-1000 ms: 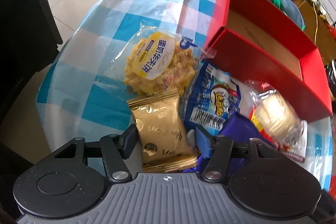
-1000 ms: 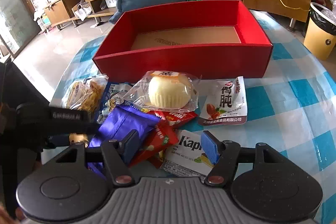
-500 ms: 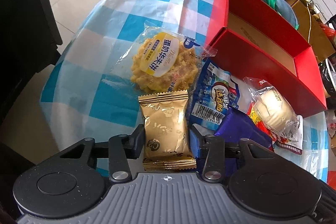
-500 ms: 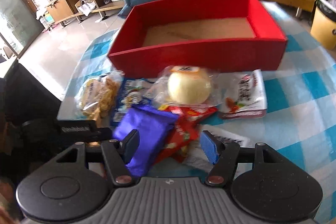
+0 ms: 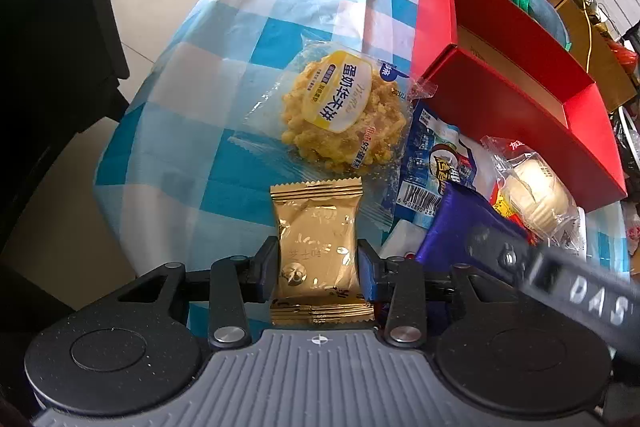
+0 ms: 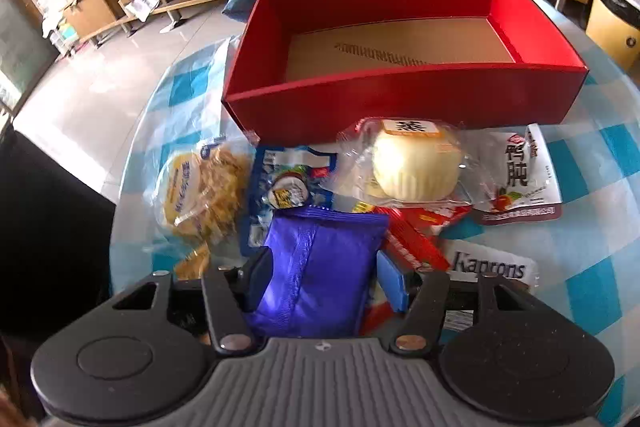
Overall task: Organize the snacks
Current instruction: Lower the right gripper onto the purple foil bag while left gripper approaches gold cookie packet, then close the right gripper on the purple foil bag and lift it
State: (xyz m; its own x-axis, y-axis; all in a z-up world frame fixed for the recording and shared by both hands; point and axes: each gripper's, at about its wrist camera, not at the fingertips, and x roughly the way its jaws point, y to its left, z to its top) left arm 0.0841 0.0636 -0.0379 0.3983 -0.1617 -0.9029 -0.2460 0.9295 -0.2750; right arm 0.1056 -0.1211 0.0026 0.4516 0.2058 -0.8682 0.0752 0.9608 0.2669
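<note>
Pick step, both sides. Left gripper [image 5: 318, 267] has just been closing and now pinches the gold packet [image 5: 316, 243], on the bench [image 5: 160, 147] near the red box [image 6: 400, 99]. Right gripper [image 6: 324, 279], closing too, straddles the purple packet [image 6: 320, 267]; contact unclear. Next: finish the grips, lift, carry to the empty box.
</note>
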